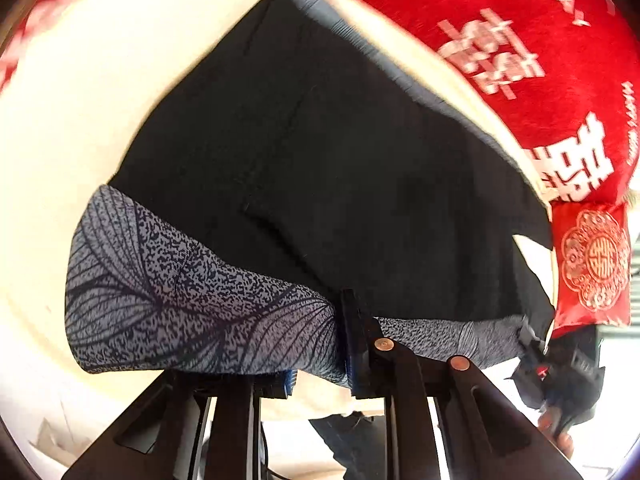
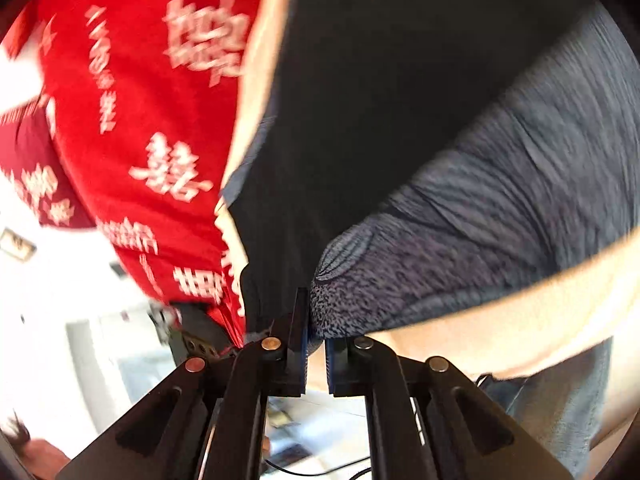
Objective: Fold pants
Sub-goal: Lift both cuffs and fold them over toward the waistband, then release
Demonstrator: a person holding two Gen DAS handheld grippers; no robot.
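In two claws, one pants [image 1: 304, 168]

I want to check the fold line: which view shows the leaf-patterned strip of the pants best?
Left wrist: the leaf-patterned strip lies sharp and nearly whole across the frame. Right wrist shows it blurred and close up.
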